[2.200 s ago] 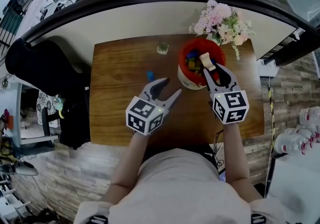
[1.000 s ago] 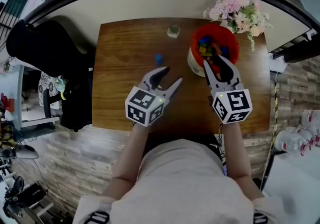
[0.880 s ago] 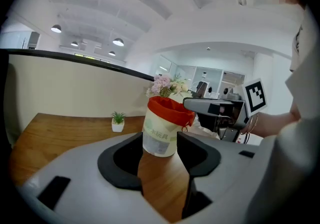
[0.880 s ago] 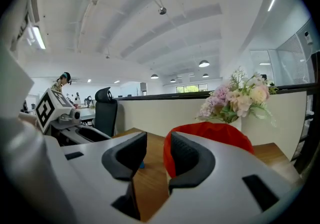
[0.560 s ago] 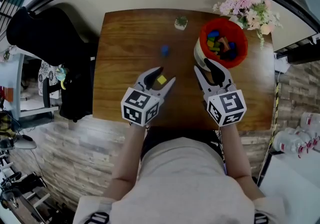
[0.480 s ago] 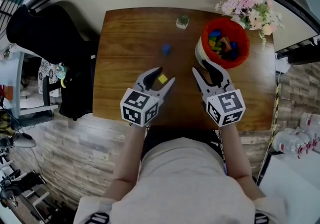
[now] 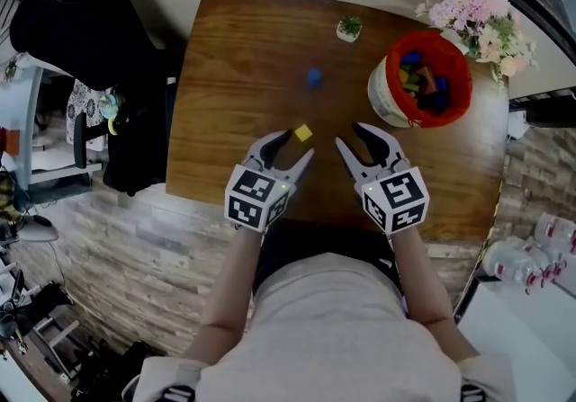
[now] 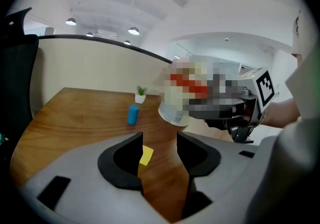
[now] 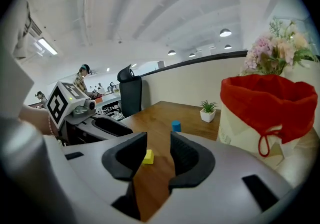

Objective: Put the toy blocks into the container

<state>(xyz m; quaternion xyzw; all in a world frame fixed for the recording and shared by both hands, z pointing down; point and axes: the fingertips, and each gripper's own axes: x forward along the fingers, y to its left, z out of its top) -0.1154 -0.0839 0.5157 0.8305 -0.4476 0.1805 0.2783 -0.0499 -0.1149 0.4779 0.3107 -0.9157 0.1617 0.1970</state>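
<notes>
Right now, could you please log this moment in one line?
left tongs: open, empty | right tongs: open, empty | yellow block: table, before left tongs | blue block: table | container: holds blocks

No word, number or brand can be read anywhere. The cubes on the left tool (image 7: pixel 298 145) and the right tool (image 7: pixel 349 135) carry only black-and-white square marker patterns, not letters. A faint patch of print low on the pale wall of the container (image 9: pixel 240 133) is too small to make out.
</notes>
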